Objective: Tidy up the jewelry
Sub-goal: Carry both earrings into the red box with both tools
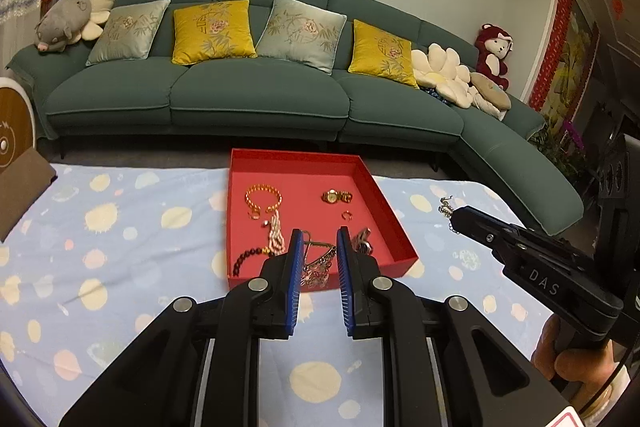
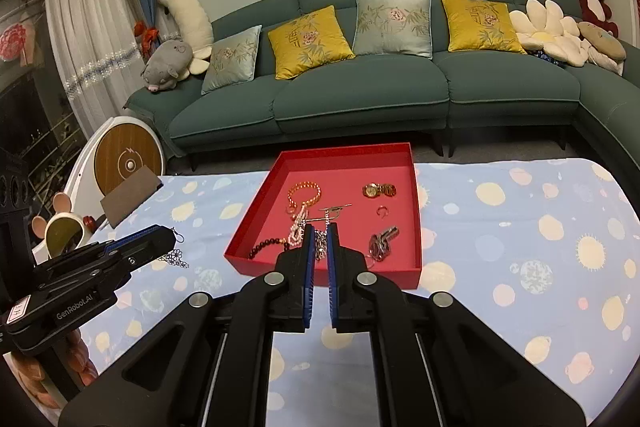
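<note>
Two claws: both loaded, one chain each, up at the near end of the red tray (image 1: 296, 163).
Left claw (image 1: 318, 233): closed partway on a flower-link chain (image 1: 316, 269) hanging between the blue pads. From the right wrist view, sits left of the tray, over the worktop (image 2: 520, 227).
Right claw (image 2: 320, 227): pressed nearly together on a thin silver chain (image 2: 321, 245), just above the tray's near wall.
Already in the tray: gold bead bracelet (image 1: 263, 195) far left, gold watch (image 1: 335, 195) far right, small ring (image 1: 347, 215) just near of it, pink pearl strand (image 1: 276, 233), dark bead bracelet (image 1: 248, 257) near left, silver watch-looking piece (image 2: 382, 243) near right.
Not in yet: just the two pinched chains, far as can be seen. No loose pieces spotted on the worktop.
Progress: mostly done, at a guess. Two drops left.
Neatness: one open compartment, pieces spread loosely. Pearl strand crowding the gold bracelet, so maybe some tidying too.
</note>
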A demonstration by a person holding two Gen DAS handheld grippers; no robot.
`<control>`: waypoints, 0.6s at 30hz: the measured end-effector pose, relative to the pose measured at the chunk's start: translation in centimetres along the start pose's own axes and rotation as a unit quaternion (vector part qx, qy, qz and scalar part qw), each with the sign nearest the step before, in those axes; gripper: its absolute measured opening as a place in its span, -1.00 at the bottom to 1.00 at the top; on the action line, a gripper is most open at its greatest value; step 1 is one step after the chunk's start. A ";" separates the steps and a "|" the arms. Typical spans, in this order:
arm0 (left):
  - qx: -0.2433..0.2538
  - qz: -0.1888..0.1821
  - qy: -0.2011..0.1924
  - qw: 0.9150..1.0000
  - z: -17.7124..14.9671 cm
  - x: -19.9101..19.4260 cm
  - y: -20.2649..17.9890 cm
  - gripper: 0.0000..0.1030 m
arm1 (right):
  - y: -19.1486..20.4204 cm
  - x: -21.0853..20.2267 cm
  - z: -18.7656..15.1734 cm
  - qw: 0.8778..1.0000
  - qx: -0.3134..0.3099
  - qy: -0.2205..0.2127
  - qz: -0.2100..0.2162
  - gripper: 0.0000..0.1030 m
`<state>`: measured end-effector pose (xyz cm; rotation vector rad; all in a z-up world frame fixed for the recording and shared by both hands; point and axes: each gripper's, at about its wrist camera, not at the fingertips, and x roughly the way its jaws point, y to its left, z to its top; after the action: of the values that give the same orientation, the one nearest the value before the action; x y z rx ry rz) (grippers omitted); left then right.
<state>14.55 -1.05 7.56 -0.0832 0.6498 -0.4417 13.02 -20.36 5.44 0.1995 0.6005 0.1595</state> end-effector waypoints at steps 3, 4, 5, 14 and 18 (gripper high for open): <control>0.002 0.002 -0.002 1.000 1.7 1.9 0.2 -0.72 | -0.1 1.1 1.6 1.000 0.004 -0.008 0.000 -0.90; 0.007 0.005 -0.003 1.000 2.2 2.7 0.2 -0.72 | -0.1 1.5 2.1 1.000 0.005 -0.010 -0.001 -0.90; 0.011 0.010 -0.003 1.000 2.7 3.6 0.1 -0.72 | -0.4 2.1 2.6 1.000 0.010 -0.010 -0.001 -0.90; 0.049 0.036 0.027 0.998 3.2 11.6 0.4 -0.71 | -3.4 8.9 3.8 0.998 0.053 0.033 -0.010 -0.90; 0.046 0.039 0.044 0.997 2.6 14.3 0.9 -0.71 | -2.3 11.4 3.8 0.998 0.026 0.049 -0.013 -0.90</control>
<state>26.54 -6.39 1.34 0.0491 0.7156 -0.4017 24.70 -20.75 1.80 0.2352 0.7043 0.1292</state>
